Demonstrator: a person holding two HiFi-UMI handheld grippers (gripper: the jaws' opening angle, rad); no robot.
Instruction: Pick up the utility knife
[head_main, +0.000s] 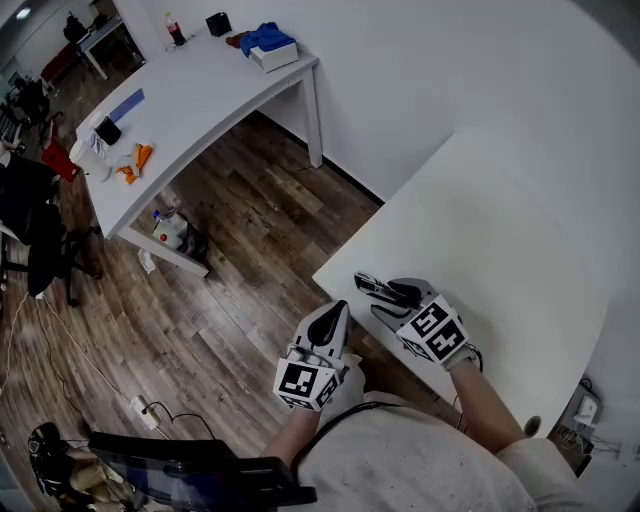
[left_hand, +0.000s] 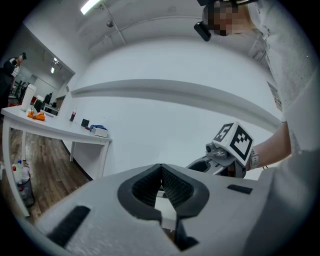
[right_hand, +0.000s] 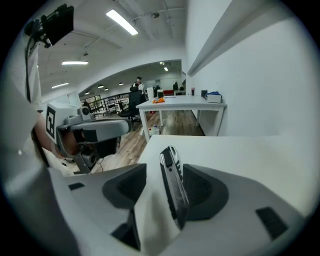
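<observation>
The utility knife, dark grey with a silver edge, stands on its narrow side between the jaws of my right gripper. It lies close along the right pad, and a wide gap separates it from the left pad. The jaws are open. In the head view the knife pokes out of the right gripper over the near left corner of the white table. My left gripper hangs just off the table's edge, shut with nothing in it, its pads meeting in a V.
A second white table stands across the wooden floor with a blue box, a bottle and orange items on it. Chairs and cables lie at the left. A white wall runs behind the near table.
</observation>
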